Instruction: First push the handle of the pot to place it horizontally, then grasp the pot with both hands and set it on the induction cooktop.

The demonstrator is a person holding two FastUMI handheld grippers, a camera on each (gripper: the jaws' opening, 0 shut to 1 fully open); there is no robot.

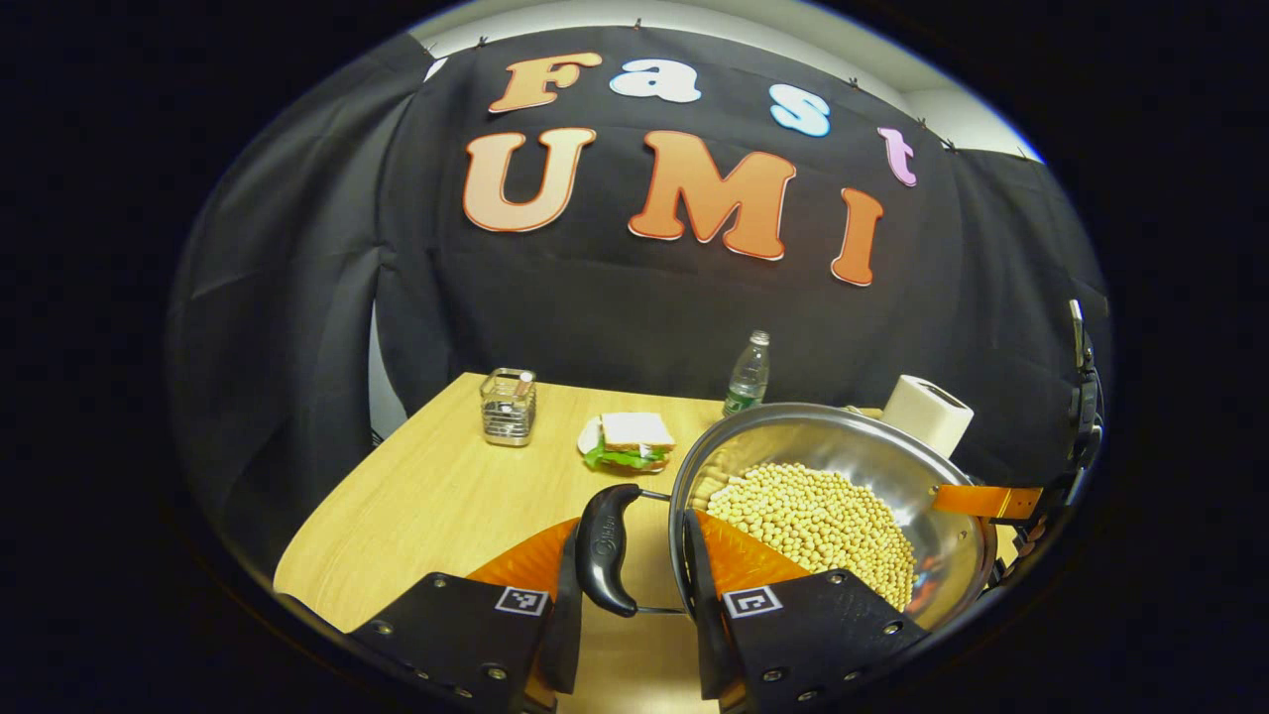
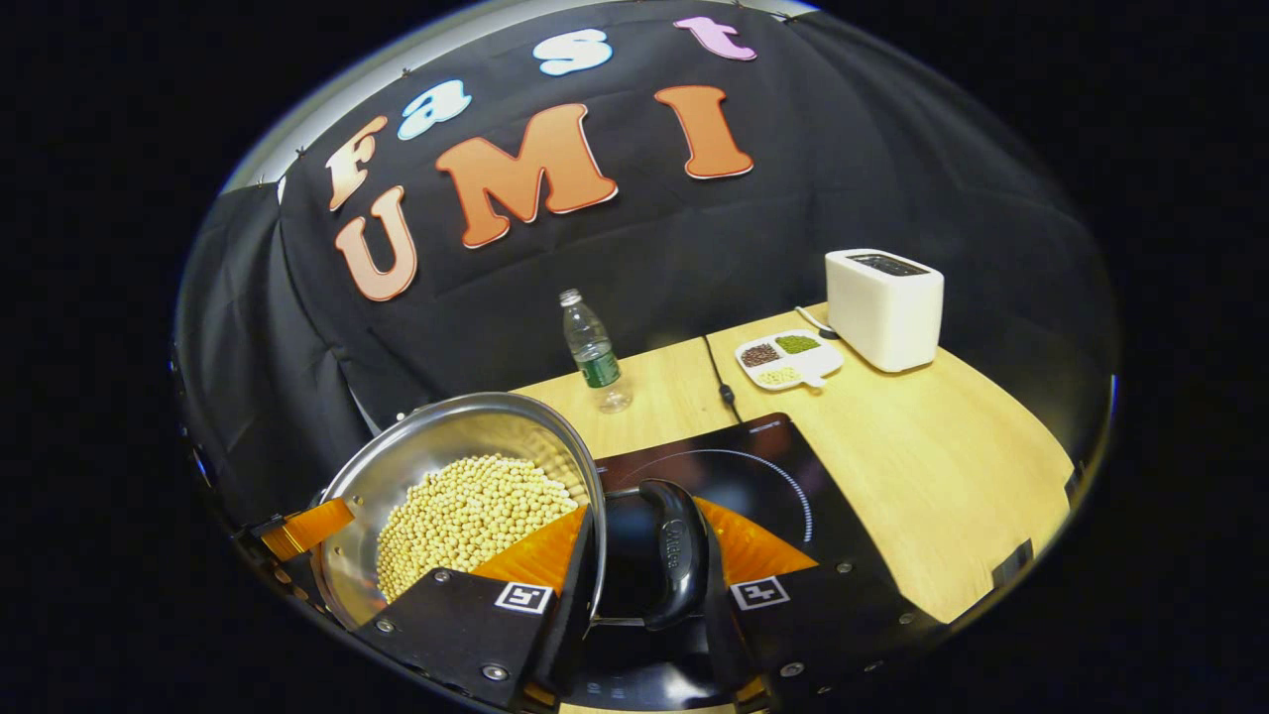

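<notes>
Your left gripper (image 1: 634, 595) clamps the pot's (image 1: 843, 446) black handle (image 1: 605, 550), bowl at two o'clock. Your right gripper (image 2: 644, 585) clamps the opposite handle (image 2: 674, 550), bowl at ten o'clock, the induction cooktop (image 2: 753, 476) directly beneath it.

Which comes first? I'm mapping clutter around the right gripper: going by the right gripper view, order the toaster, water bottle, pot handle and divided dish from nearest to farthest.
1. Pot handle: between the right gripper fingers.
2. Water bottle: ahead, slightly left, past the cooktop.
3. Divided dish: ahead right; roughly level with the bottle, so that pair is close.
4. Toaster: far right corner.
</notes>
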